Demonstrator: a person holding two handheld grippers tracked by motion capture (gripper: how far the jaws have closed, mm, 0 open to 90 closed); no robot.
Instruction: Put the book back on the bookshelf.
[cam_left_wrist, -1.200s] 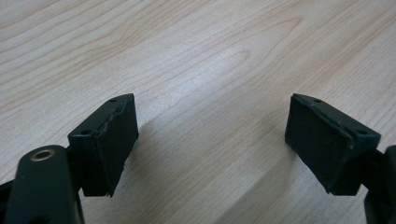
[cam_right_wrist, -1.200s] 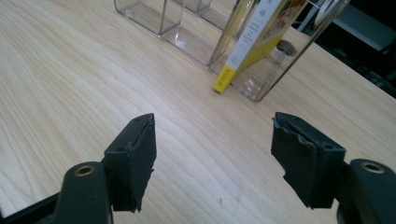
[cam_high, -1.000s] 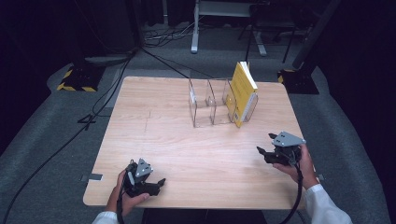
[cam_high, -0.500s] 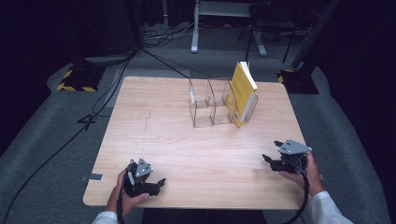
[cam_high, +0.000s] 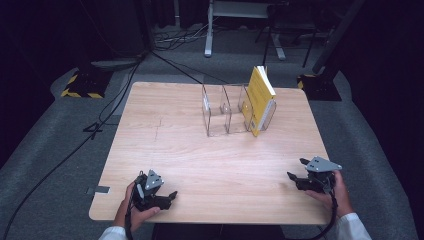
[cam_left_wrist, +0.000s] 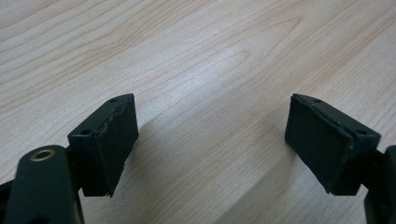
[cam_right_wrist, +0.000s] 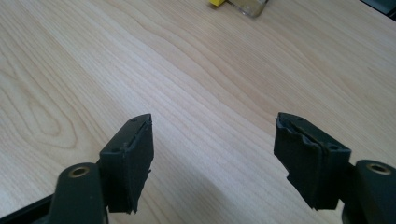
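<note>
My left gripper and right gripper both gape empty at the frame's bottom; the yellow book, upper centre, looks stiff and light, best pinched by its top edge.

table: pale wood grain, smooth, faint sheen | organizer: clear glossy plastic | book: yellow glossy cover, paper edges | left gripper pads: matt black rubber, rough edges | floor: grey carpet
</note>
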